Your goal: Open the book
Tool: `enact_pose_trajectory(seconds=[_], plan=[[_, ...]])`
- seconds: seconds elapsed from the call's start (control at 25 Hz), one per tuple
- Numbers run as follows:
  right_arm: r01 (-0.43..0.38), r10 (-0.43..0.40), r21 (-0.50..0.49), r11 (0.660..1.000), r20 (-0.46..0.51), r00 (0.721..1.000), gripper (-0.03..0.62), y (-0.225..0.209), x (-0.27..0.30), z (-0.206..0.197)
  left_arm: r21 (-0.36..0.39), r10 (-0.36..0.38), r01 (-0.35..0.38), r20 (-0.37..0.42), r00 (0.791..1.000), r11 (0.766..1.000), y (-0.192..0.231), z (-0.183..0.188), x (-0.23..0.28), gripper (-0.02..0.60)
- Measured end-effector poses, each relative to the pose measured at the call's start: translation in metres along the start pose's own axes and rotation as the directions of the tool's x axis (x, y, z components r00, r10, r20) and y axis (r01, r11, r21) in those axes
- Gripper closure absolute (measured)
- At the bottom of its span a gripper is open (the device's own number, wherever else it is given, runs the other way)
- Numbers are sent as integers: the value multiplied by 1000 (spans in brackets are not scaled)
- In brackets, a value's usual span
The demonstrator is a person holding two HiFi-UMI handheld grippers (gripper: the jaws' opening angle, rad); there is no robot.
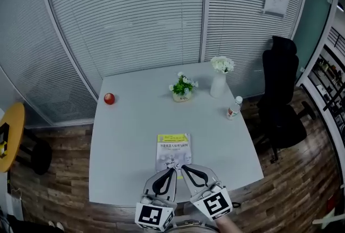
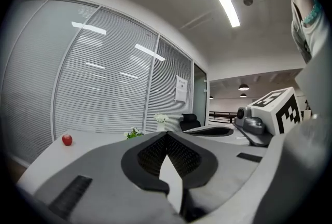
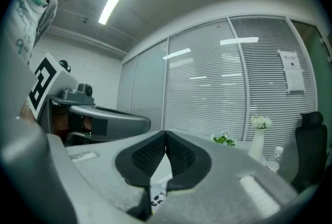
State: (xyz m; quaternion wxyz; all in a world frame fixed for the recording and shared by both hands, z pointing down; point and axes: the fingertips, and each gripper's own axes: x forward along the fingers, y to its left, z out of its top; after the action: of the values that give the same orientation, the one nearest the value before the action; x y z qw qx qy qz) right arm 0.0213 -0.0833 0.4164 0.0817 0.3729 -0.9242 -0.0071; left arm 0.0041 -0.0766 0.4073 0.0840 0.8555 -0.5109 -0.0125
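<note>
The book [image 1: 173, 150], shut, with a yellow-and-white cover, lies flat on the white table [image 1: 124, 162] near its front edge. Both grippers come in from the near edge, their tips over the book's near end. My left gripper [image 1: 173, 170] is shut, jaw tips touching, with nothing between them. My right gripper [image 1: 182, 167] sits just to its right, also shut and empty. In the left gripper view the left gripper [image 2: 166, 135] has its jaws closed together. In the right gripper view the right gripper [image 3: 166, 134] is the same, with a strip of the book [image 3: 157, 196] showing below the tips.
A red apple [image 1: 109, 98] lies at the table's far left. At the back stand a small potted plant [image 1: 183, 88], a white vase of flowers [image 1: 218, 83] and a bottle [image 1: 233, 108]. A black office chair [image 1: 280, 97] stands to the right, a yellow round table [image 1: 11, 135] to the left.
</note>
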Motion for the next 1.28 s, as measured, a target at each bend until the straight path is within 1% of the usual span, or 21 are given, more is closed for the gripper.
enact_pose_trajectory(seconds=[0.12, 0.4, 0.56, 0.64, 0.76, 0.92, 1.08, 1.28], plan=[[-14, 14, 4, 1000, 2, 1000, 591, 1, 2, 2, 6, 2, -2, 1, 1000, 1000, 1, -2, -1, 583], [-33, 33, 19, 999, 13, 999, 591, 2, 8, 1, -35, 35, -35, 7, 999, 999, 8, -2, -5, 583], [-40, 40, 24, 999, 9, 999, 591, 4, 9, 1, -38, 26, -25, 21, 999, 999, 10, 0, -8, 583], [-41, 41, 23, 999, 5, 999, 591, 5, 9, 0, -52, 19, -17, 29, 999, 998, 11, 1, -10, 583], [-54, 55, 21, 998, -12, 998, 591, 9, 10, -2, -58, 22, -21, 20, 1000, 998, 13, 1, -12, 583], [-36, 36, 19, 999, 25, 999, 591, 12, 8, 5, -68, 20, -19, 25, 999, 998, 16, 1, -16, 583], [-25, 24, 10, 1000, 25, 999, 591, 17, 10, 7, -64, 13, -11, 32, 999, 998, 19, 5, -22, 583], [-21, 21, 8, 1000, 15, 1000, 591, 22, 13, 7, -57, 2, -1, 21, 1000, 998, 23, -2, -26, 583]])
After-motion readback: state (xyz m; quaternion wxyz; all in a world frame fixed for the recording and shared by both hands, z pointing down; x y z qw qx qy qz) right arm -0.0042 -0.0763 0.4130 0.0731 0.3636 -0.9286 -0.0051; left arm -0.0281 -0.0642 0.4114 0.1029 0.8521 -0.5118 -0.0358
